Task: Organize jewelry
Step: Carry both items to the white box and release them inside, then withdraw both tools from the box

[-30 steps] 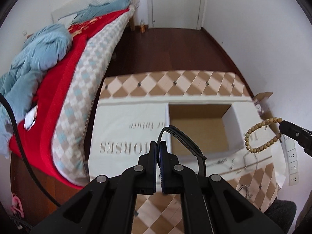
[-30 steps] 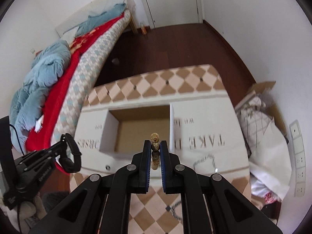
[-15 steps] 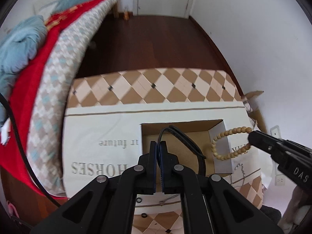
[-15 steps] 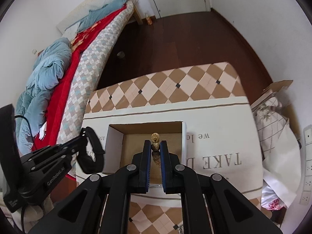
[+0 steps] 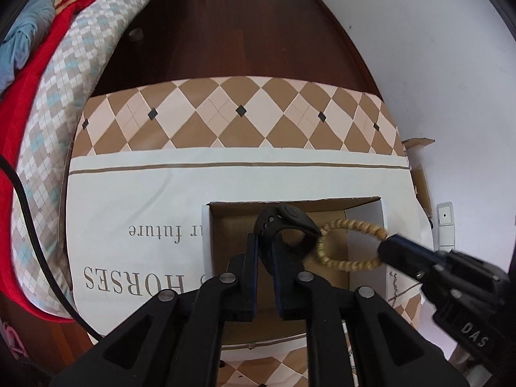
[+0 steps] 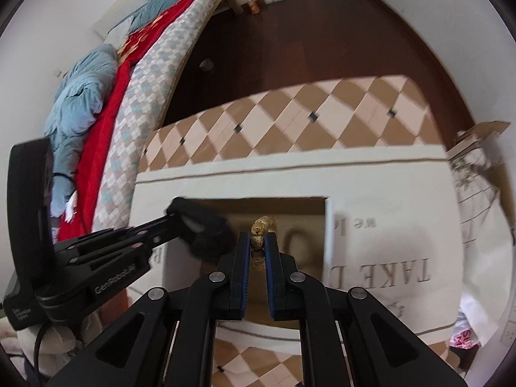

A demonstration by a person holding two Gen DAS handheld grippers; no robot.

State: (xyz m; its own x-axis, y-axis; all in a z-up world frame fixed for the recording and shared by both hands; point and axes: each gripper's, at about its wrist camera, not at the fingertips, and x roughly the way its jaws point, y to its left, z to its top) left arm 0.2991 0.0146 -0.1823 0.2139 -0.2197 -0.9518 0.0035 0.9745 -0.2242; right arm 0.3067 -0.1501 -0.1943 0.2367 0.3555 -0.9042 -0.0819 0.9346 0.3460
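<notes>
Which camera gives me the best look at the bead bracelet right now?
Left wrist view: the wooden bead bracelet shows as a full loop hanging from the right gripper over the open box. The right wrist view sees it edge-on, only a few beads between its own fingers.

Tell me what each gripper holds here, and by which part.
The left gripper pinches a black wristband by its strap, low on the loop. The right gripper pinches a wooden bead bracelet by a few beads at one edge of the loop.

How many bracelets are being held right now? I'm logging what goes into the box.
2: a black band in the left gripper, a beaded bracelet in the right gripper, both over the open box.
</notes>
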